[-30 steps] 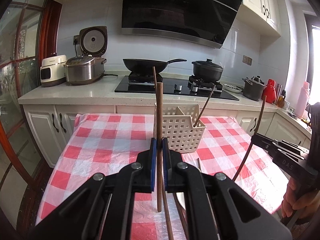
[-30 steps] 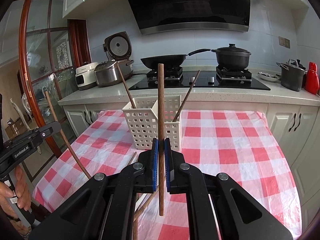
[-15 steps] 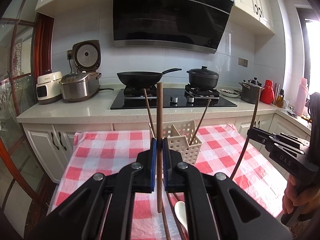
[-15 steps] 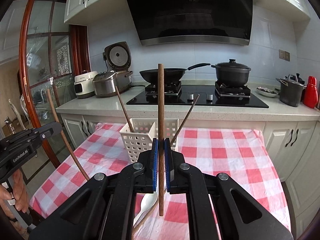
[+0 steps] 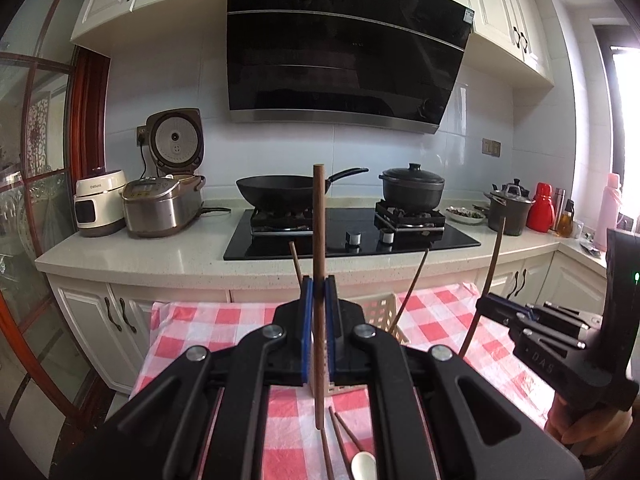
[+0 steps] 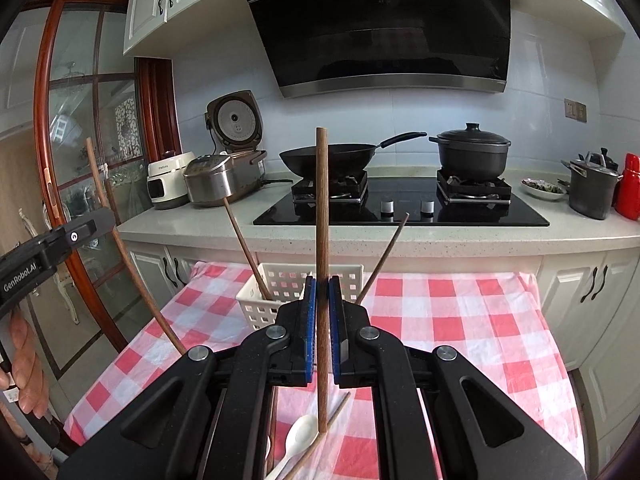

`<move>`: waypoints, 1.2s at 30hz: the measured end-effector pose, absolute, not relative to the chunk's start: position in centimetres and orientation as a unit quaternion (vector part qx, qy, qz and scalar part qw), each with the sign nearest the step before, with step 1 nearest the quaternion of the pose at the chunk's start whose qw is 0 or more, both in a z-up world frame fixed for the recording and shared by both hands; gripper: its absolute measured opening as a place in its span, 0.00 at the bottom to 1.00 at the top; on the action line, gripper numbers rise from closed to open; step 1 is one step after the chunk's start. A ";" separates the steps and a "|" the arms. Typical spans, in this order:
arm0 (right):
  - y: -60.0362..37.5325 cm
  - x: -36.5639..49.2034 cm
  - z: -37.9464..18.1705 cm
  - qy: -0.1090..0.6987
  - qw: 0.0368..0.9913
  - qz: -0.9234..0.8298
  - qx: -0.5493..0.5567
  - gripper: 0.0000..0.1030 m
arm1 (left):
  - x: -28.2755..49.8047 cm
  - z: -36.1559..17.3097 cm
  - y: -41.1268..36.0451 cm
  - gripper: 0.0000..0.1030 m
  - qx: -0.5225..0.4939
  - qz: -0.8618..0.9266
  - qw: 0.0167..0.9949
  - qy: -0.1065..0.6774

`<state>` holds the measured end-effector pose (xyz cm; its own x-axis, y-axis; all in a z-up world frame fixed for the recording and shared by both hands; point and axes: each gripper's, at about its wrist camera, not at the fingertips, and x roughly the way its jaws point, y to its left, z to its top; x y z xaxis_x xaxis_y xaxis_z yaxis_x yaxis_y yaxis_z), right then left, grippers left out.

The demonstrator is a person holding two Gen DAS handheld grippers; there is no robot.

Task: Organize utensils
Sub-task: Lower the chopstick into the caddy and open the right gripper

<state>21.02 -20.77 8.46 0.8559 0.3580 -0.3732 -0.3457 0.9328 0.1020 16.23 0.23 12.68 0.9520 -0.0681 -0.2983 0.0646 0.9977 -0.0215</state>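
Right wrist view: two chopsticks already leaning in white basket toward bench's far edge; one chopstick upright, clamped in right gripper, another in left gripper; spoon and loose chopsticks at near edge, unsorted.

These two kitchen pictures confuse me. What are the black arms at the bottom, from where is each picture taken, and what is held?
No machine works here: a person carries a hand-held gripper in each hand, and a camera on each looks along its fingers. One picture comes from the left gripper, the other from the right gripper. Each is shut on one upright wooden chopstick: the left chopstick and the right chopstick. Below lies a table with a red checked cloth. On it stands a white basket with two sticks leaning inside, and nearer lie a white spoon and loose chopsticks.
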 end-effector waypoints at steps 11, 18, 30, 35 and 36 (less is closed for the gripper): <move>-20.1 25.5 10.4 0.173 0.969 0.176 0.026 0.06 | 21.4 16.5 -1.1 0.06 -0.024 -0.033 0.992 0.120; -19.9 29.4 11.5 0.157 0.972 0.172 0.033 0.06 | 26.2 16.9 -1.4 0.06 -0.039 -0.022 0.992 0.121; -17.3 34.5 7.1 0.203 0.960 0.190 0.021 0.06 | 33.1 10.4 -0.5 0.06 -0.044 -0.004 0.980 0.194; -17.0 35.5 4.8 0.248 0.950 0.191 0.021 0.11 | 33.4 6.6 -0.1 0.07 -0.044 -0.002 0.973 0.227; -17.0 35.4 4.6 0.249 0.950 0.190 0.021 0.12 | 33.1 6.0 0.2 0.11 -0.044 -0.001 0.972 0.230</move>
